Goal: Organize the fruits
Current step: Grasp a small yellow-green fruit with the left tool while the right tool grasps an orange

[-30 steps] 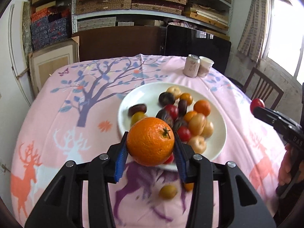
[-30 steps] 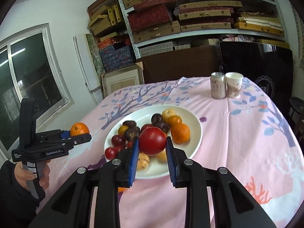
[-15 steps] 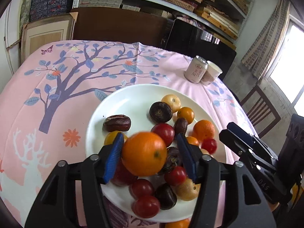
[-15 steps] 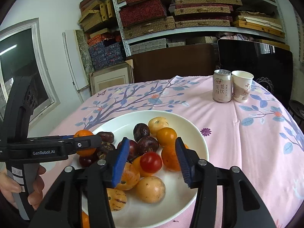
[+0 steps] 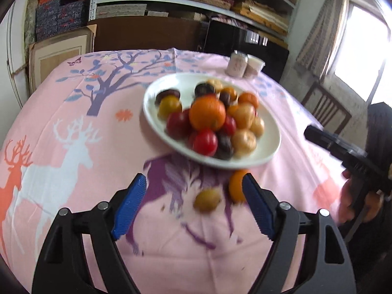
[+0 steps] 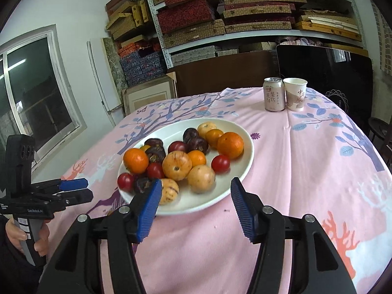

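Your left gripper: spread, empty, its large orange now released onto the plate ahead. Right gripper: likewise spread, tomato deposited. Remaining: two fruits between your left fingers.

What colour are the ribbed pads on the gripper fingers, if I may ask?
Blue pads, sharpest in the right wrist view.

Bare tablecloth left of the crowded plate; two loose fruits at its near rim.
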The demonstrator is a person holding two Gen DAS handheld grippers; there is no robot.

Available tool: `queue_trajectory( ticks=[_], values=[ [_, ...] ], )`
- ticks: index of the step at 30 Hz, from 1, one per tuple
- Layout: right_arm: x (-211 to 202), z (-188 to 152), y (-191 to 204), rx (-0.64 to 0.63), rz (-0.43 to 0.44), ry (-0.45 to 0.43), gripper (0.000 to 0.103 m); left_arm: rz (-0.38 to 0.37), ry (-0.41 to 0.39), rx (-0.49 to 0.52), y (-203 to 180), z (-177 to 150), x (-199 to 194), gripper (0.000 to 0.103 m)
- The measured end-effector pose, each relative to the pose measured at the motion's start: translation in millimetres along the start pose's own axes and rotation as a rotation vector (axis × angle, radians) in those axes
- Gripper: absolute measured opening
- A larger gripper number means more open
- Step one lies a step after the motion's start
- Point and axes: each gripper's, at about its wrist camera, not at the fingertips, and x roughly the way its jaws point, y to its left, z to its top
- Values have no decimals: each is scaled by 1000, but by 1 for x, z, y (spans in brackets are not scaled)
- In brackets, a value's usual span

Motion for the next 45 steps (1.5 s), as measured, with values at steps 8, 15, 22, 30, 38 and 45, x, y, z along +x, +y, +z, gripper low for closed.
queue_trajectory(
  ticks=[8, 15, 22, 30, 38, 45],
  values=[
    [3, -29, 43, -110, 27, 107, 59, 87, -26, 86, -13, -18, 1, 78],
    [20, -33, 56, -77, 56, 199, 59, 113, -1, 70, -9, -17, 8, 78],
    [38, -34, 75, -110, 30, 249, 59, 130, 18, 53, -4, -15, 14, 78],
    [51, -31, 84, -122, 18, 264, 59, 138, 46, 26, 1, -16, 19, 78],
    [72, -25, 86, -83, 20, 290, 47, 133, 60, -18, 12, -14, 22, 79],
    [77, -29, 74, -18, 49, 312, 39, 144, 52, 16, 5, -15, 22, 86]
  ],
)
